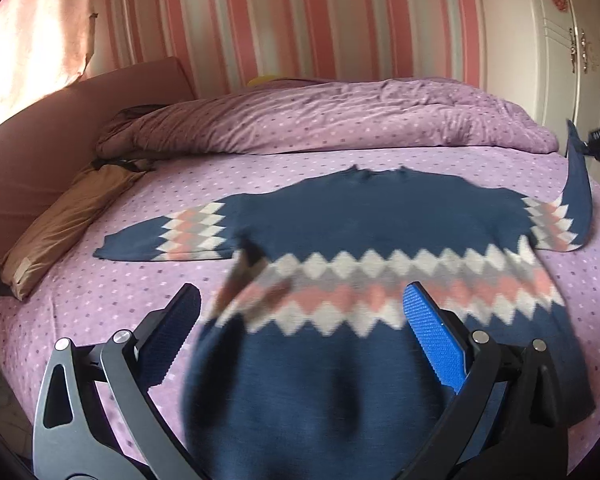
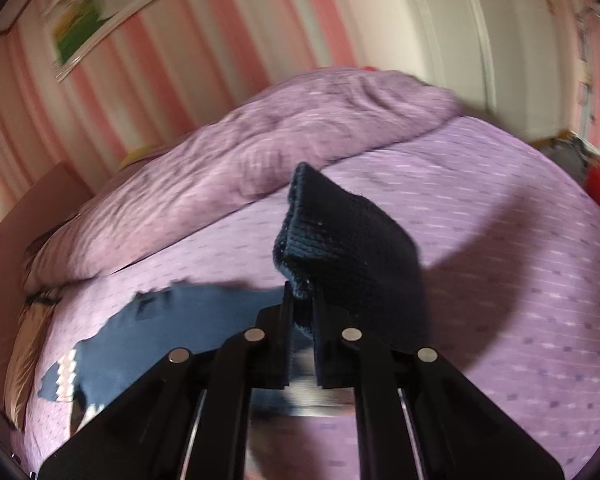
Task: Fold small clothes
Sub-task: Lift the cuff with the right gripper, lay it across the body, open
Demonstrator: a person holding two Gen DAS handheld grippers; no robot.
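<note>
The navy sweater [image 1: 380, 216] lies flat on the purple bed [image 1: 100, 280], collar toward the rumpled duvet [image 1: 320, 120], its long axis across the sleeves running left to right. The right tongs [image 2: 302, 300] are clamped on the right sleeve cuff [image 2: 340, 232], with the sleeve lifted off the bed at the far right. The left tongs [image 1: 300, 320] stand wide apart above the hem, nothing between them. The left sleeve [image 1: 172, 236] lies stretched out flat. Everything turns on this: the body lies to the left of the raised cuff, so the right hand looks placed to carry that sleeve inward across the chest.
</note>
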